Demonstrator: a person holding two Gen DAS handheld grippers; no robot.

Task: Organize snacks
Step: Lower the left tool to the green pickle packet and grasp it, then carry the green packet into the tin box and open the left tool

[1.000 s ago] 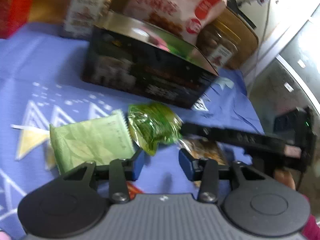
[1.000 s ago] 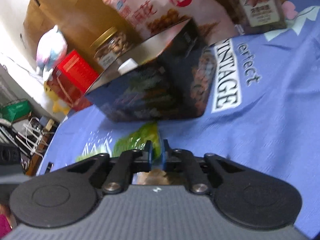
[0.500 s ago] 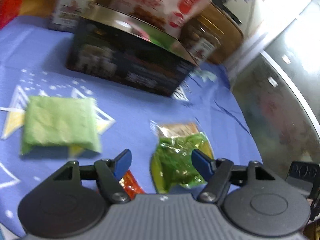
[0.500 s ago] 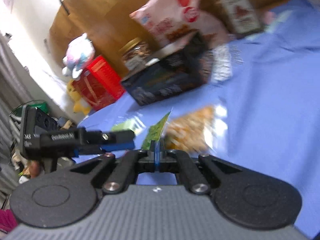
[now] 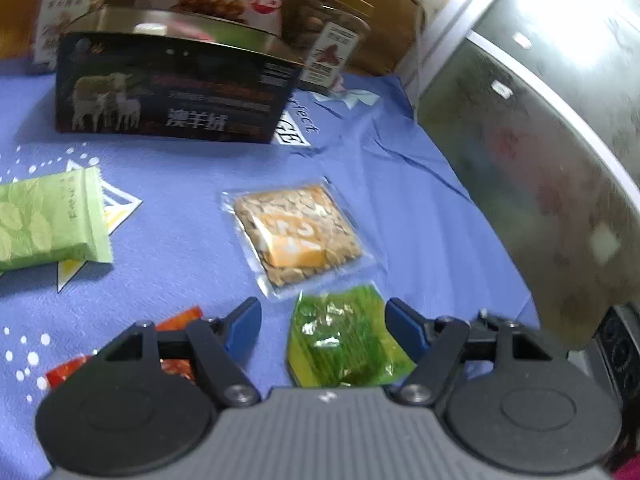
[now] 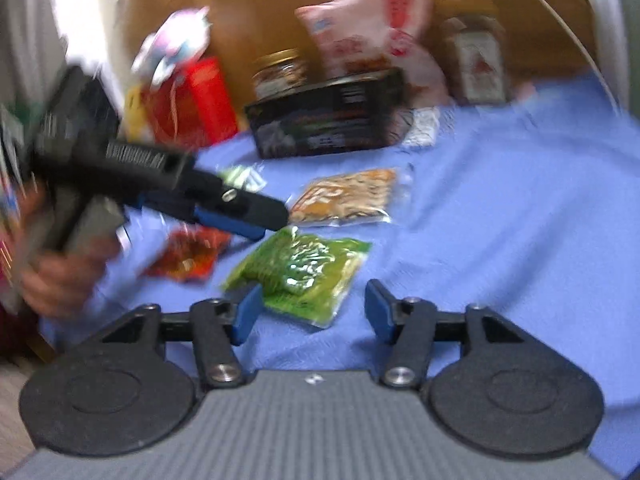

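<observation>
A crinkly green plastic snack pouch point(image 5: 344, 344) lies on the blue printed tablecloth point(image 5: 400, 200), with a clear-wrapped square nut brittle point(image 5: 298, 234) just behind it and a black rectangular carton point(image 5: 172, 92) farther back.

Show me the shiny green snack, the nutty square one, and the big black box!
shiny green snack point(image 5: 340, 340), left wrist view, middle of its crinkly wrapper.
nutty square snack point(image 5: 298, 236), left wrist view, orange label at its centre.
black box point(image 5: 172, 96), left wrist view, front face.

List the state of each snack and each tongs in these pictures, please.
Shiny green foil packet: lying flat on the blue cloth, not gripped.
Clear nut-brittle packet: flat, sealed.
Pale green leaf-print packet: flat.
Red-orange packet: flat.
Black cardboard box: closed.
Left tongs: open.
Right tongs: opening, empty.
</observation>
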